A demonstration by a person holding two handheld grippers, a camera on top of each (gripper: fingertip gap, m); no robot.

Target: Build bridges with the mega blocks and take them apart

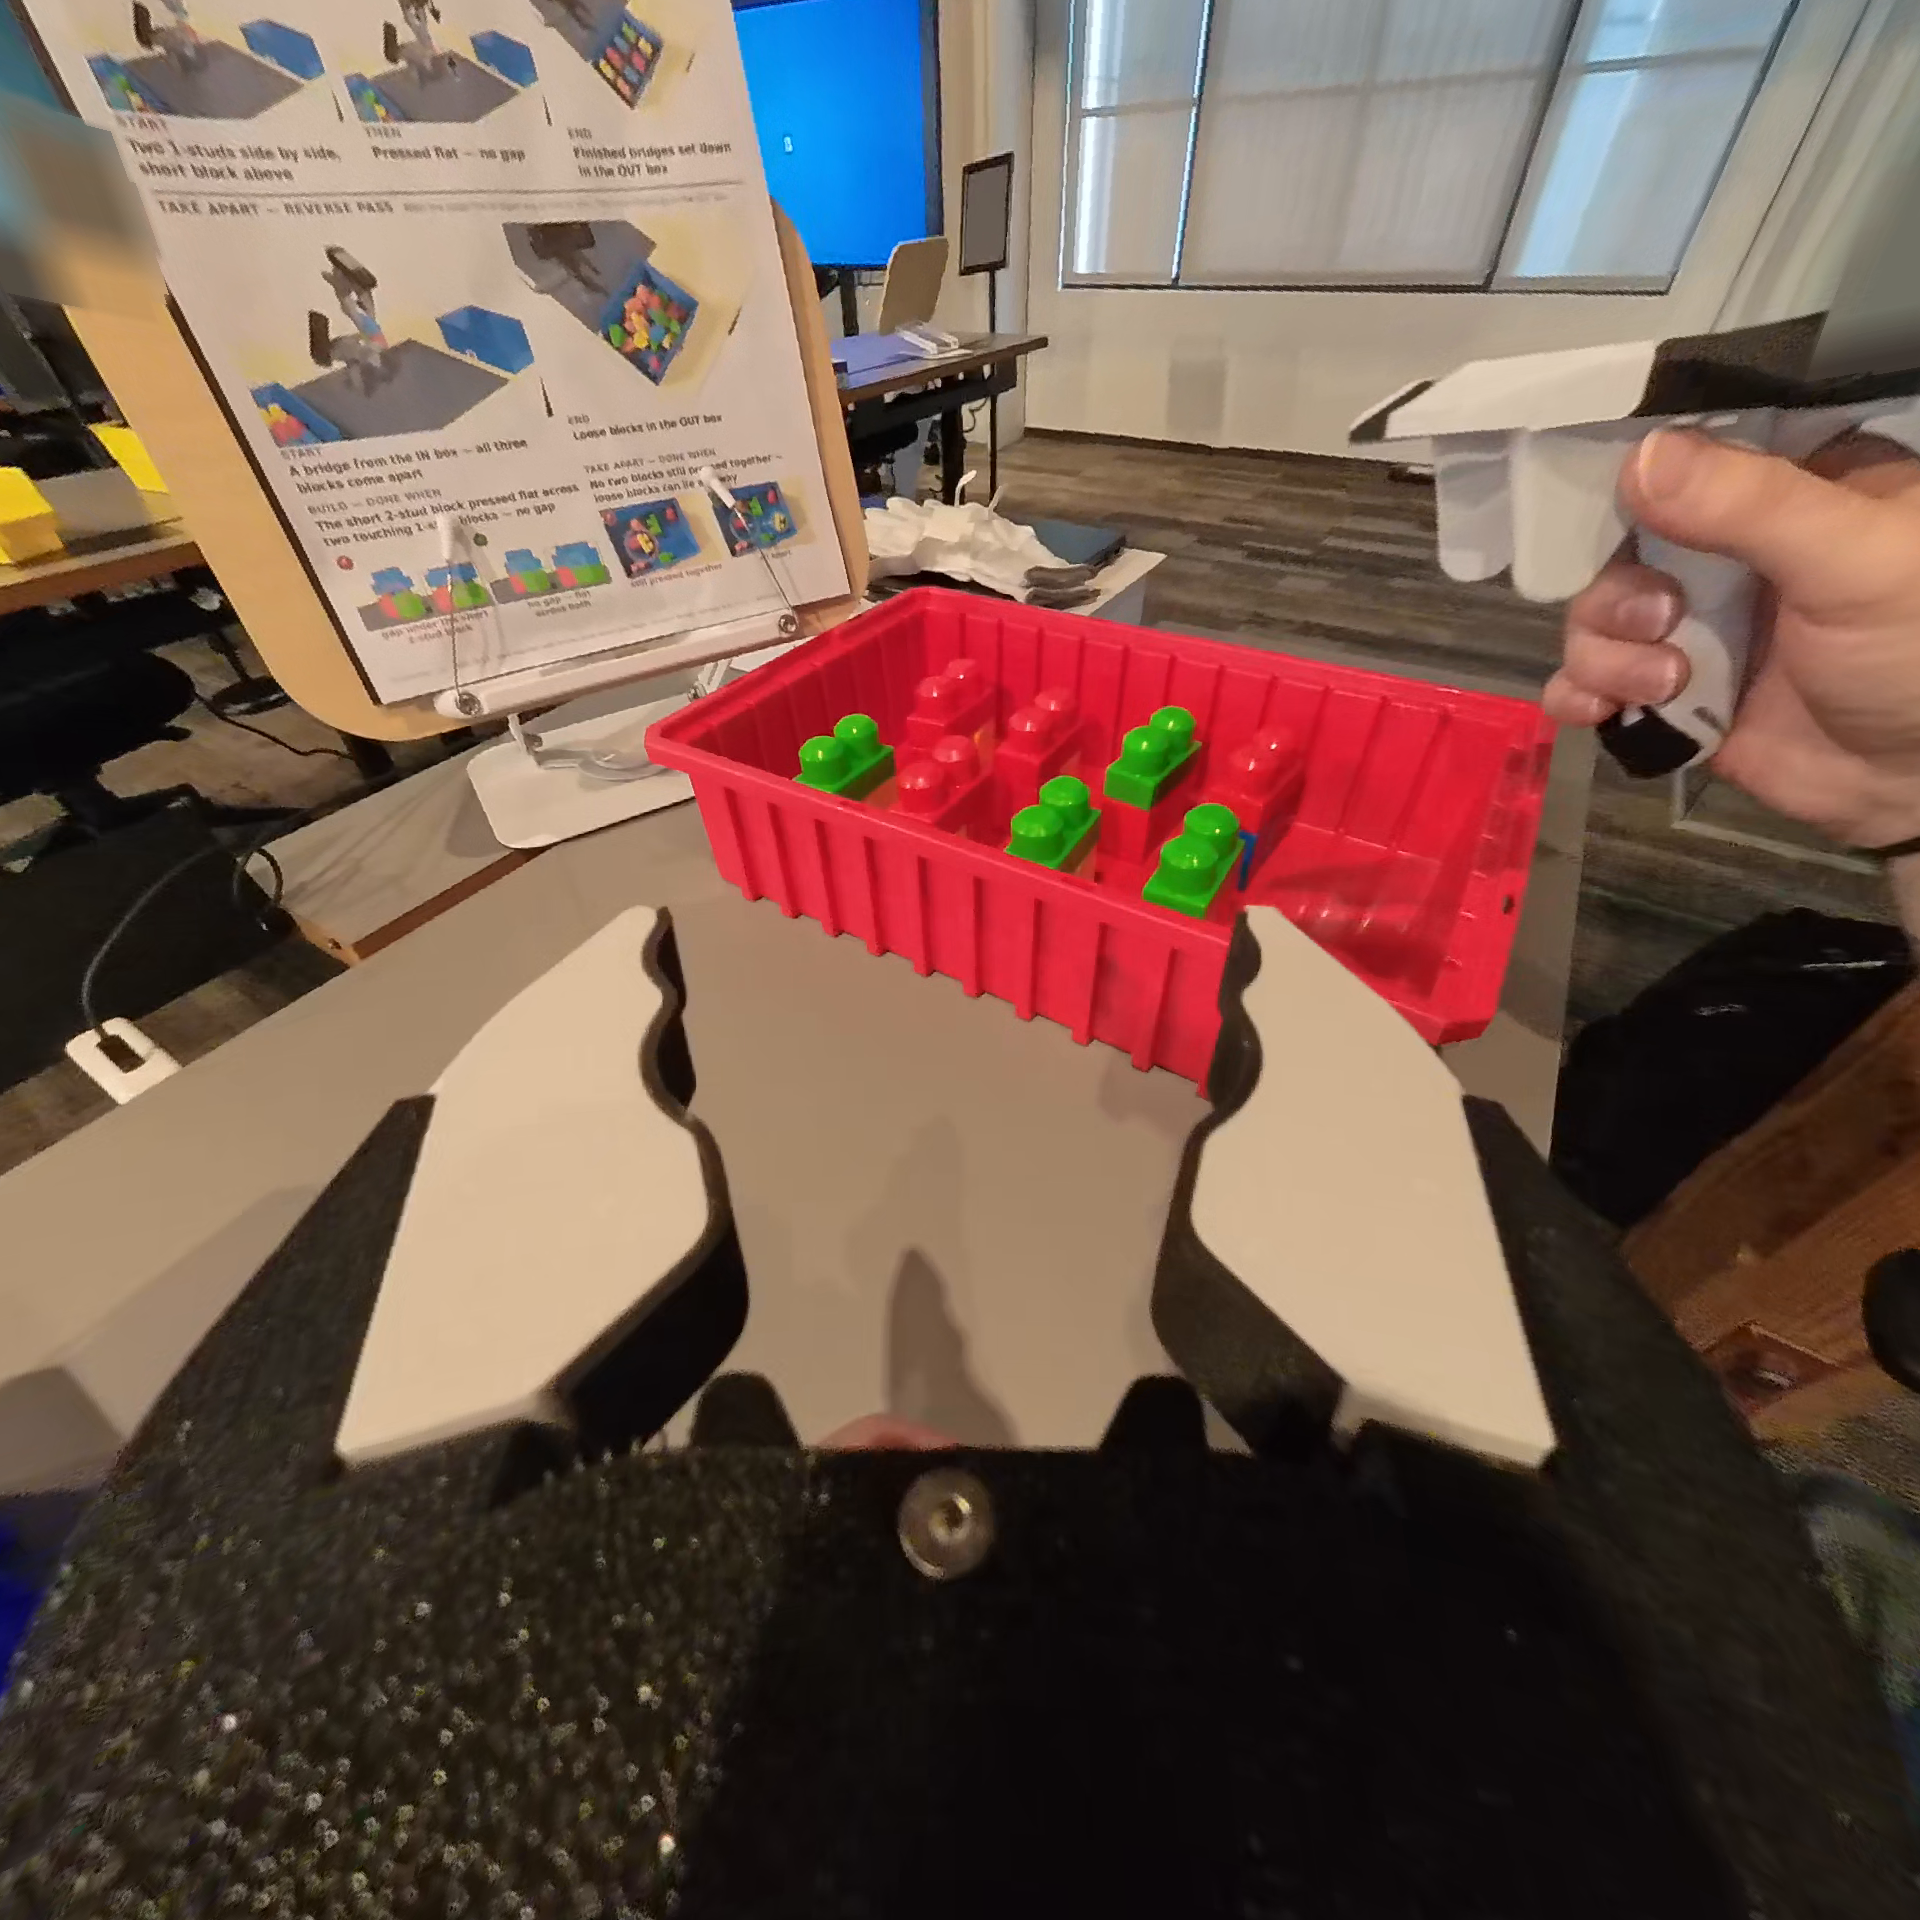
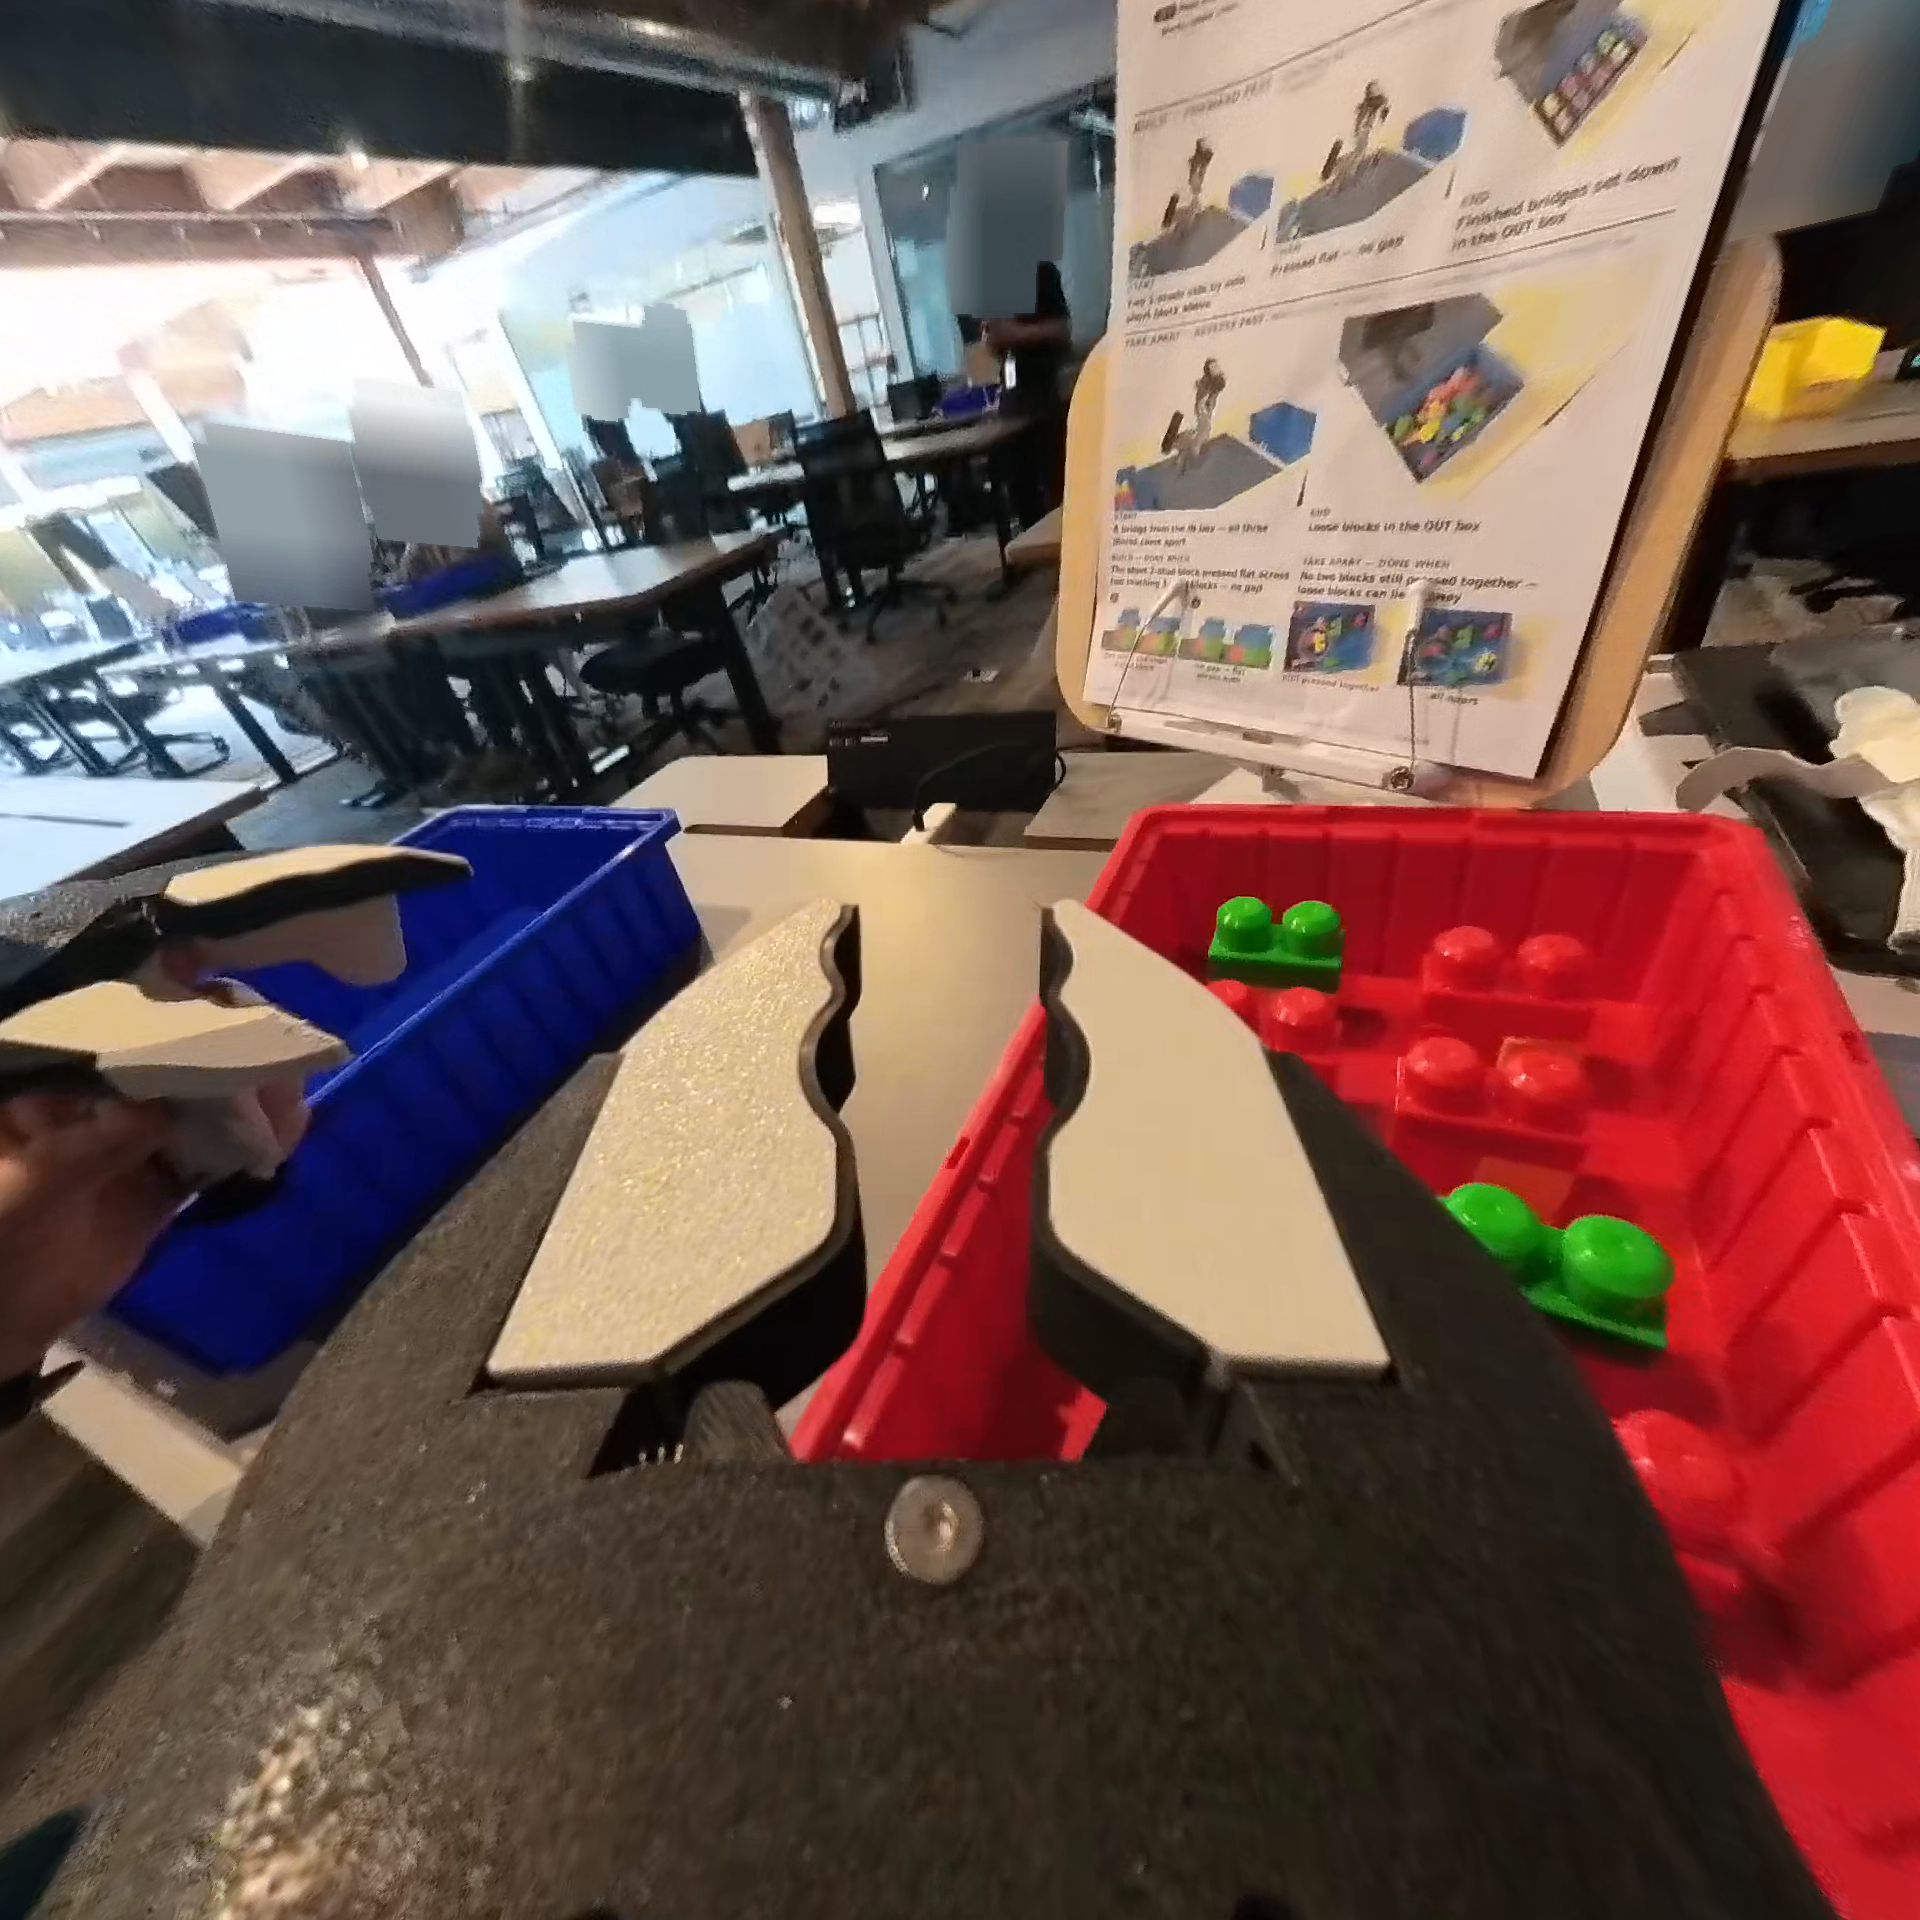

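Note:
A red bin stands on the grey table and holds several built bridges with green and red two-stud tops. My left gripper is open and empty, above the table just short of the bin's near wall. My right gripper is open and empty, over the bin's left rim; green-topped bridges and red-topped bridges lie to its right. The right gripper also shows in the left wrist view, held in a hand above the bin's right end.
A blue bin stands left of the red one, with the left gripper over it. An instruction sheet on a wooden stand rises behind the bins. White gloves lie behind the red bin. The table edge drops off at right.

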